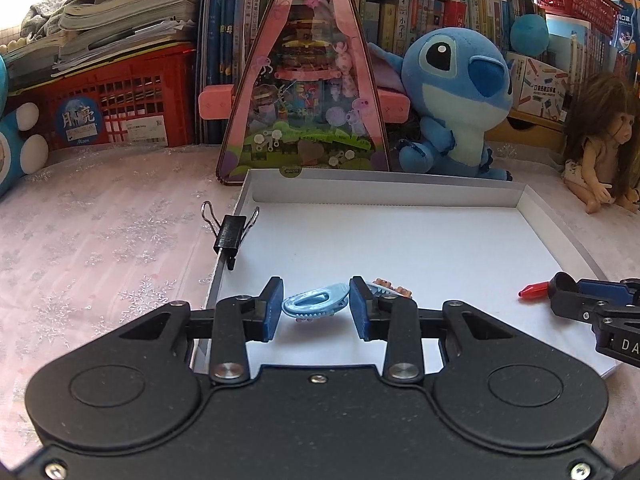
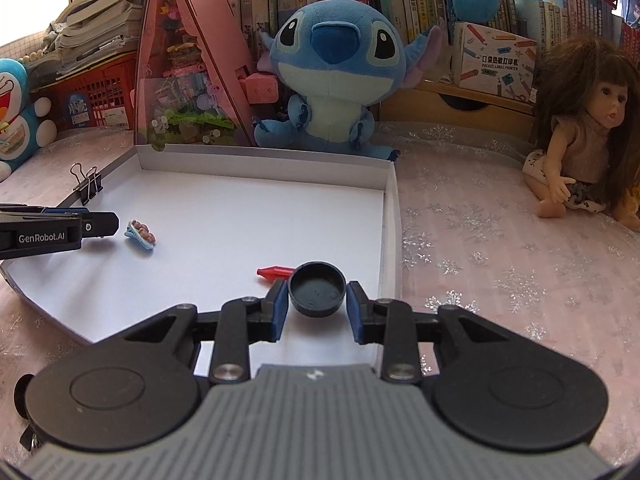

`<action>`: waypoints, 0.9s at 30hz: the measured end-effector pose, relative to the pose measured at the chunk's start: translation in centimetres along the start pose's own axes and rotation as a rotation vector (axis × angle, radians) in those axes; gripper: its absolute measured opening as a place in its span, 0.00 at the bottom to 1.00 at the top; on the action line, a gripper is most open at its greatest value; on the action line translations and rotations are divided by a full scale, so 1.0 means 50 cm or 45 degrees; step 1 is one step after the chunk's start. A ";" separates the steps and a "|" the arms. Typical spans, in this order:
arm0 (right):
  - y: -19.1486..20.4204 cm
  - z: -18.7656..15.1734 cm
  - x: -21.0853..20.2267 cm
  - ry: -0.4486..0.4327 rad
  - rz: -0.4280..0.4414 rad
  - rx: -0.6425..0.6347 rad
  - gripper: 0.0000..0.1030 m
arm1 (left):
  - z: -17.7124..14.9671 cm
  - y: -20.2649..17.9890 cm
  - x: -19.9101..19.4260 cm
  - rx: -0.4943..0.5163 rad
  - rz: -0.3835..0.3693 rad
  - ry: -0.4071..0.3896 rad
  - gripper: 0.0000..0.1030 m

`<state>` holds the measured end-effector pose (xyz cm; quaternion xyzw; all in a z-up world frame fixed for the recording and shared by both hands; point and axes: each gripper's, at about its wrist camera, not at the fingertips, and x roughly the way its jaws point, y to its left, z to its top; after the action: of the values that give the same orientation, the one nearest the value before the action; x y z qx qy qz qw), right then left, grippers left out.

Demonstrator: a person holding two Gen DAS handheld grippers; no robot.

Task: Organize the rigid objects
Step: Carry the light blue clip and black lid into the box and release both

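- The left gripper (image 1: 316,307) is seen from its own wrist camera with its two blue pads pinching a light blue hair clip (image 1: 316,304) between them; the clip sits tilted, just above the white floor of a shallow white box lid (image 1: 400,248).
- Only the left view shows that grip. In the right view the left gripper (image 2: 114,224) comes in from the side as a dark bar, its tip hiding the pinch, and the hair clip (image 2: 140,234) shows just past that tip with small brownish beads along its top.
- The right gripper (image 2: 317,306) has its pads closed against the sides of a round black cap (image 2: 317,289), open side up, low over the lid's floor near its right wall.
- The left view shows the right gripper (image 1: 562,292) only at its far right edge, too side-on to judge the hold.
- Just beyond the right gripper's left pad lies a small red cone-shaped piece (image 2: 272,273), touching or nearly touching the cap.
- Ahead and left of the left gripper, a black binder clip (image 1: 230,232) is clamped on the lid's left wall.
- Further beyond both grippers, past the lid's far wall, stand a pink triangular toy case (image 1: 304,80) and a blue plush toy (image 2: 332,68); a doll (image 2: 580,132) sits far right.
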<state>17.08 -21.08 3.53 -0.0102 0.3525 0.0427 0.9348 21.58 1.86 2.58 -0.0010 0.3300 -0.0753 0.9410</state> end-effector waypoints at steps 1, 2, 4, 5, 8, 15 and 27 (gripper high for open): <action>0.000 0.000 0.002 0.003 0.000 0.000 0.36 | 0.000 -0.001 0.001 0.003 0.001 0.000 0.33; 0.000 0.001 0.004 0.005 -0.001 0.000 0.36 | 0.000 -0.002 0.003 0.006 0.003 -0.001 0.33; -0.001 0.001 0.008 0.011 -0.002 0.002 0.36 | -0.001 -0.004 0.006 0.008 0.005 0.002 0.33; -0.001 0.001 0.009 0.012 -0.002 0.003 0.36 | -0.001 -0.004 0.008 0.007 0.006 0.004 0.33; -0.001 0.002 0.009 0.013 -0.001 0.003 0.36 | -0.003 -0.003 0.012 0.006 0.009 0.010 0.33; -0.005 0.003 0.005 0.018 0.022 0.016 0.36 | -0.005 -0.007 0.014 0.024 0.017 -0.005 0.33; -0.007 0.000 0.001 0.020 0.042 0.040 0.50 | -0.006 -0.005 0.002 0.016 0.017 -0.011 0.43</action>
<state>17.13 -21.44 3.50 0.0099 0.3607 0.0527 0.9311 21.44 1.61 2.31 0.0067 0.3254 -0.0712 0.9429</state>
